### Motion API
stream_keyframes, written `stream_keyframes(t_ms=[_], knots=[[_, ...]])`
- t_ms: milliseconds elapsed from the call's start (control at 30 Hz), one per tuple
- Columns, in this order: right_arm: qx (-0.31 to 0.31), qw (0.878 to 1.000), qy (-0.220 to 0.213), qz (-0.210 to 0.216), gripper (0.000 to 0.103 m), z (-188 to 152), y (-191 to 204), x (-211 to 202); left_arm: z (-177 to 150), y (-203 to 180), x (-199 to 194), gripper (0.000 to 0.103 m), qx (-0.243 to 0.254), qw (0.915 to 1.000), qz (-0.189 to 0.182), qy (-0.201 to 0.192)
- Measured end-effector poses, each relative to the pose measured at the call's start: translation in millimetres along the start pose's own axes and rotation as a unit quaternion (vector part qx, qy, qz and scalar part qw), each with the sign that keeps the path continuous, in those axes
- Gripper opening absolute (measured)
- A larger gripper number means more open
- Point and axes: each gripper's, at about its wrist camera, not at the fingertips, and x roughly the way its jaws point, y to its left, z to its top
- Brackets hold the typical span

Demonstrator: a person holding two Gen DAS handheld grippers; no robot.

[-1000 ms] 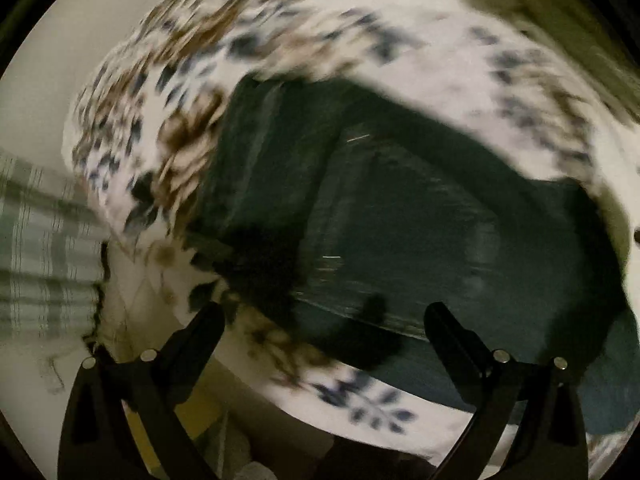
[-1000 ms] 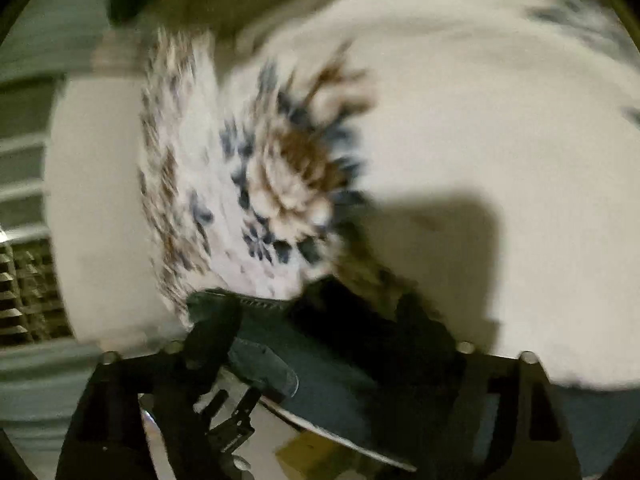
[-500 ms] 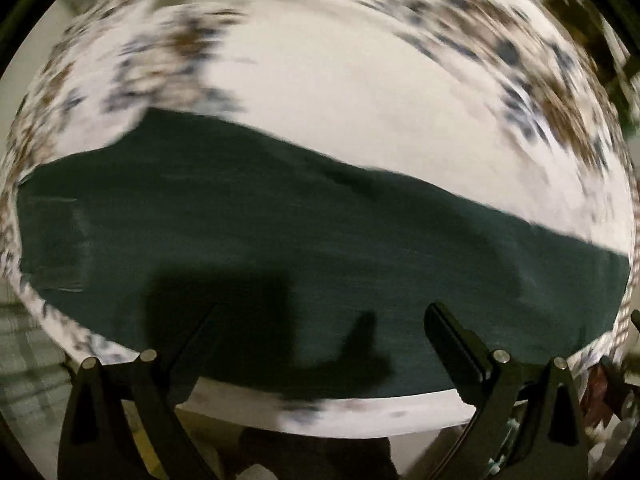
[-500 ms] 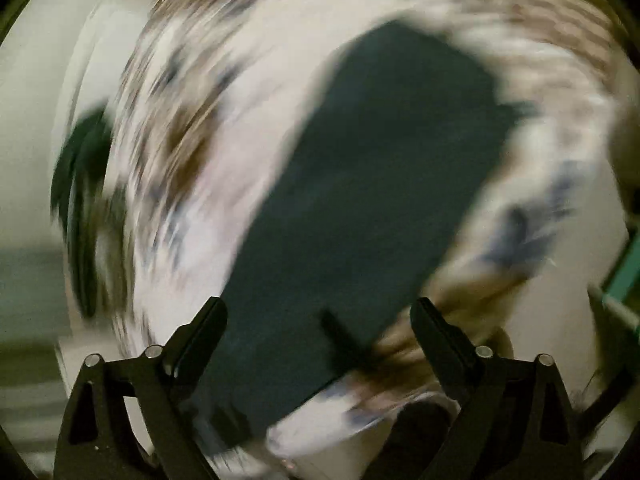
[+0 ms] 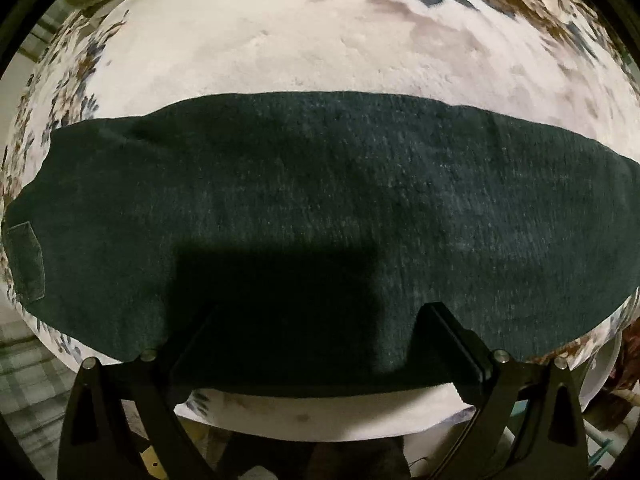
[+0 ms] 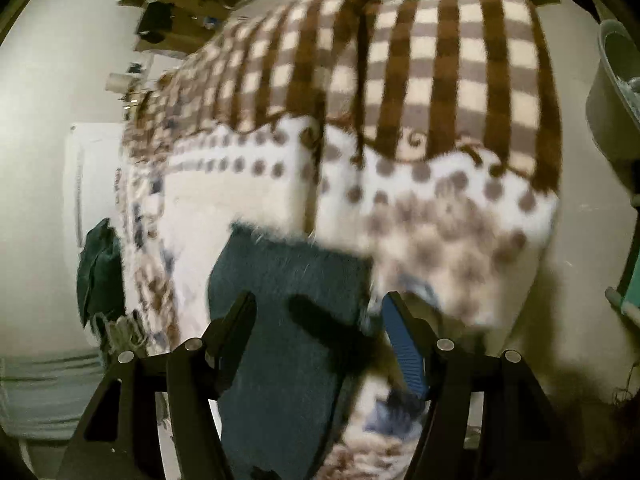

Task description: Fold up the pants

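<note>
Right tool (image 6: 320,320) newly swung over pants (image 6: 280,320)

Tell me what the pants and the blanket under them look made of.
The pants look like a dark green cotton knit, matte, with a fine heathered grain; the exact fiber is unclear. The blanket looks like plush fleece: cream, fuzzy pile with a soft nap and a printed leaf border.

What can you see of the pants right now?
The pants are dark green, a soft, slightly fuzzy fabric, laid flat as one long band across a cream floral blanket. A sewn patch pocket shows at the left end. The open left gripper hovers over the near edge, casting a shadow. In the right view one end lies between the open right gripper's fingers.
</note>
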Motion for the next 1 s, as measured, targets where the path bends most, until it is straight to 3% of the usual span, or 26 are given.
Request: stream_keyframes(t_ms=[67, 100, 133, 167, 400, 533, 633, 700, 733, 767, 800, 933, 1000], knots=[[0.009, 1.0, 0.009, -0.013, 0.066, 10.5, 5.3, 14.9, -1.4, -3.0, -1.1, 0.103, -0.001, 1.0, 0.002, 0.002], [0.008, 1.0, 0.003, -0.01, 0.056, 11.2, 7.3, 11.1, -2.5, -3.7, -2.1, 0.103, -0.001, 1.0, 0.002, 0.001], [-0.006, 1.0, 0.0, -0.019, 0.014, 13.1, 13.9, 10.2, -1.3, -14.9, -6.9, 0.103, 0.0, 1.0, 0.003, 0.0], [-0.015, 0.999, 0.006, -0.028, 0.006, 14.4, 17.5, 11.3, -1.3, -16.8, -7.9, 0.103, 0.001, 1.0, 0.004, 0.001], [-0.054, 0.998, -0.032, -0.02, 0.005, 2.3, 46.4, -28.9, 6.5, -27.2, -21.9, 0.103, 0.001, 0.9999, -0.007, -0.009], [-0.062, 0.996, -0.039, -0.043, 0.004, -4.7, 32.6, -57.5, 7.1, -29.6, -31.2, 0.103, 0.004, 0.9998, -0.016, -0.015], [-0.065, 0.996, -0.019, -0.052, 0.004, -3.4, 16.2, -55.1, 14.6, -31.2, -31.4, 0.103, 0.013, 0.9997, -0.017, -0.012], [-0.044, 0.998, 0.004, -0.046, 0.012, 1.0, -4.6, -50.7, 19.3, -31.6, -26.7, 0.103, 0.013, 0.9997, -0.021, -0.006], [-0.034, 0.999, 0.008, -0.028, 0.025, 1.5, -12.4, -50.5, 19.2, -31.1, -24.0, 0.103, 0.01, 0.9996, -0.027, -0.003], [-0.029, 0.999, 0.009, -0.018, 0.047, 1.1, -18.1, -50.9, 19.0, -30.5, -21.0, 0.103, 0.009, 0.9994, -0.035, -0.001], [-0.027, 1.0, 0.006, -0.014, 0.054, 0.1, -21.3, -50.1, 18.7, -32.2, -17.3, 0.103, 0.01, 0.9992, -0.04, 0.002], [-0.018, 0.999, 0.012, 0.037, 0.066, -12.2, -36.7, -47.8, 17.5, -34.7, -0.3, 0.103, 0.016, 0.9989, -0.041, 0.016], [-0.023, 0.998, 0.023, 0.055, 0.066, -18.7, -41.5, -36.0, 18.4, -35.8, 3.5, 0.103, 0.015, 0.9989, -0.044, 0.012]])
